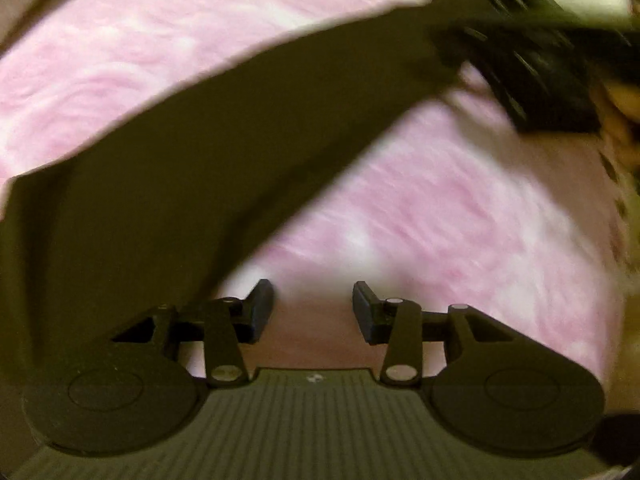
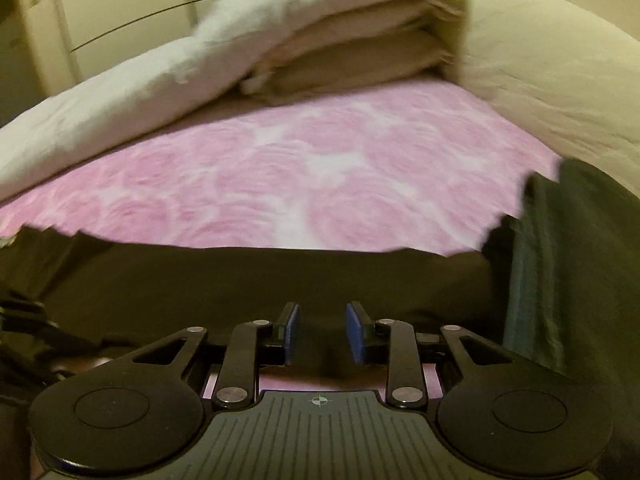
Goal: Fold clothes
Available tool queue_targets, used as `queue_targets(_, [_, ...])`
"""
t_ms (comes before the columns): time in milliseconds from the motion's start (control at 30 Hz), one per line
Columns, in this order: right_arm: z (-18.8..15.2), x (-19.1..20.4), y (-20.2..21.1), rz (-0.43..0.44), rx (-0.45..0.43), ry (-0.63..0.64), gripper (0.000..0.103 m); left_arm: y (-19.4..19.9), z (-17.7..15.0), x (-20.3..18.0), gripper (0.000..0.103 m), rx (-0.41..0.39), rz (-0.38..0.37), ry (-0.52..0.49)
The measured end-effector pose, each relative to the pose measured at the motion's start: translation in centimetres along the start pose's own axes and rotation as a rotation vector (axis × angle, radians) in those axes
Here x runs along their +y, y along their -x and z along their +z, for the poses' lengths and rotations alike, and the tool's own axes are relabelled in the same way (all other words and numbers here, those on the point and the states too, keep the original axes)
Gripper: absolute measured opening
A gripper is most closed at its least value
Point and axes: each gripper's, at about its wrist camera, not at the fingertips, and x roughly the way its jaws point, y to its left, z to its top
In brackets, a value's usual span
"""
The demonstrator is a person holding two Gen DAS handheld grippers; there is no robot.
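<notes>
A dark olive garment point(image 1: 208, 152) lies stretched across a pink rose-patterned bedspread point(image 1: 440, 208). In the left wrist view it runs from lower left to upper right. My left gripper point(image 1: 313, 312) is open, just right of the garment's edge, with nothing between its pads. The other gripper point(image 1: 532, 68) shows blurred at the garment's far end. In the right wrist view the garment point(image 2: 260, 280) spans the frame in front of my right gripper point(image 2: 322, 332), which is open with blue pads point(image 2: 356, 336) apart, low over the cloth. A fold of it point(image 2: 568, 280) hangs at the right.
A stack of folded cream and beige bedding point(image 2: 352, 52) sits at the far side of the bedspread point(image 2: 320, 168). A cream quilt point(image 2: 560, 80) lies at the right. White cabinet doors point(image 2: 112, 12) stand behind at the left.
</notes>
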Motion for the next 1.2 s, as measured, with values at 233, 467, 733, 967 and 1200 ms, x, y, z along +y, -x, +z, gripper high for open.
queue_targets(233, [-2.2, 0.5, -4.4, 0.137, 0.163, -0.037, 0.032, 4.1, -1.1, -0.8, 0.039, -0.177, 0.036, 0.027])
queue_targets(467, [-2.2, 1.1, -3.1, 0.09, 0.224, -0.006, 0.032, 2.5, -1.3, 1.7, 0.042, -0.101, 0.131, 0.099])
queue_targets(733, [-1.8, 4.0, -5.3, 0.239, 0.195, 0.069, 0.035, 2.4, -3.4, -1.1, 0.04, -0.053, 0.055, 0.11])
queue_targets(967, [-4.0, 4.9, -3.7, 0.194, 0.303, 0.13, 0.036, 6.9, -7.6, -0.1, 0.041, -0.087, 0.138, 0.304])
queue_targets(1200, [-4.6, 6.1, 0.3, 0.186, 0.34, 0.074, 0.042, 12.4, -14.6, 1.1, 0.044, -0.065, 0.26, 0.466])
